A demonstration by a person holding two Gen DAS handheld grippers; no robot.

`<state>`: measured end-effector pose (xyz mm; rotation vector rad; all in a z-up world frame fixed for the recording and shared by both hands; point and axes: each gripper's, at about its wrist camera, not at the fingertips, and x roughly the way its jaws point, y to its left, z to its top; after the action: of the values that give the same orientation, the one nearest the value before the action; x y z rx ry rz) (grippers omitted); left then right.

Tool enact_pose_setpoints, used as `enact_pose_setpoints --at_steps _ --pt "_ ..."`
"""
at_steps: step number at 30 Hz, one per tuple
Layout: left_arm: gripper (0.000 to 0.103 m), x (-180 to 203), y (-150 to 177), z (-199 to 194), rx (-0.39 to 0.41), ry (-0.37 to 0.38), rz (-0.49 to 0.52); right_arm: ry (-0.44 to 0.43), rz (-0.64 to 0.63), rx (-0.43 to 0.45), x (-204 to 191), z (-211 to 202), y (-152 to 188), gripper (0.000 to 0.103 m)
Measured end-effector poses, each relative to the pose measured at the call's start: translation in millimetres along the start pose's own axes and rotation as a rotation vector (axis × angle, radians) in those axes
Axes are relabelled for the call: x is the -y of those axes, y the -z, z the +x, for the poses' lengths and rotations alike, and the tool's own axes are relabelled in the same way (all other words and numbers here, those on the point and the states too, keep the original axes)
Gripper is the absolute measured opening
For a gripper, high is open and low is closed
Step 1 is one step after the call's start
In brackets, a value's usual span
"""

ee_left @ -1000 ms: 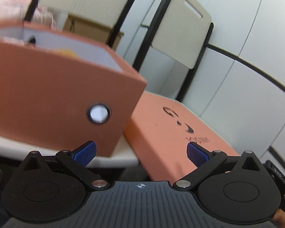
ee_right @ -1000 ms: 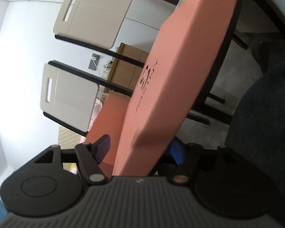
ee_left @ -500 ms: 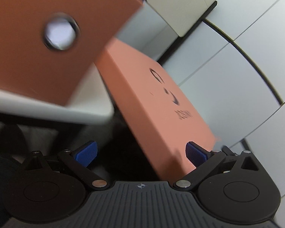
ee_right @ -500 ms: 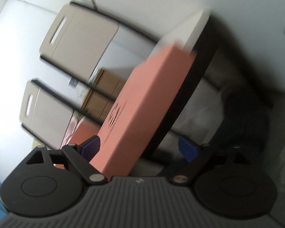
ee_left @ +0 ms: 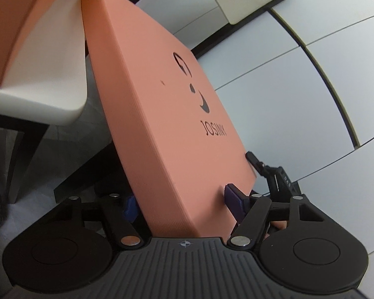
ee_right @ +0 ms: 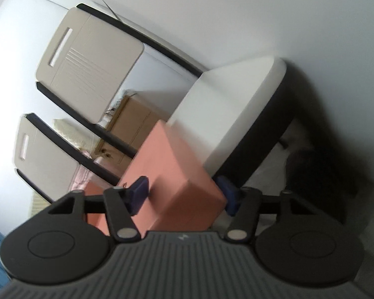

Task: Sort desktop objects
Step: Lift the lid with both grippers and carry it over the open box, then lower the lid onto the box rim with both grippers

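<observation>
Left wrist view: I am pinching the flat salmon-pink cardboard box lid [ee_left: 167,114] with both hand-held grippers, left hand-held gripper [ee_left: 179,201] and right hand-held gripper [ee_right: 184,196], at its stiff, light rim.

White worktop [ee_right: 227,114] with a dark underframe. Behind it stand two beige chair backs [ee_right: 89,59] and a brown cardboard box [ee_right: 134,117].

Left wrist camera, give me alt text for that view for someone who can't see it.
The left claw is closed on the near edge of a flat salmon-orange cardboard box lid with a black logo and lettering, its blue pads pressing both faces. The lid tilts up past the rounded corner of a white tabletop, with pale wall panels behind.
</observation>
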<state>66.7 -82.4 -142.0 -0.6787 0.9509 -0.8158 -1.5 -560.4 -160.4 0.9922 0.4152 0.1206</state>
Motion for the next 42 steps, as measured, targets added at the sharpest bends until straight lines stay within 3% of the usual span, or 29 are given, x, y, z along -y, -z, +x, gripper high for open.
enact_pose_setpoints --at_steps 6,17,23,29,37,41,42 --pt "0.072 13 -4 -30 0.083 0.061 0.014 -0.064 -0.037 0.020 -32 -27 7 0.052" --pt "0.072 52 -2 -109 0.211 0.124 0.148 -0.088 -0.102 0.084 -109 -100 28 0.054" --pt "0.072 64 -6 -166 0.340 0.110 0.207 -0.140 -0.135 0.123 -158 -106 37 0.055" --pt "0.072 54 -24 -225 0.486 0.004 0.185 -0.175 -0.190 0.088 -214 -61 58 0.056" --pt "0.072 13 -48 -298 0.676 -0.159 0.127 -0.252 -0.246 -0.049 -271 53 99 0.056" --pt "0.071 1 -70 -288 0.736 -0.264 0.115 -0.258 -0.315 -0.102 -282 102 122 0.055" --pt "0.071 -1 -70 -285 0.740 -0.299 0.134 -0.257 -0.344 -0.110 -284 110 128 0.048"
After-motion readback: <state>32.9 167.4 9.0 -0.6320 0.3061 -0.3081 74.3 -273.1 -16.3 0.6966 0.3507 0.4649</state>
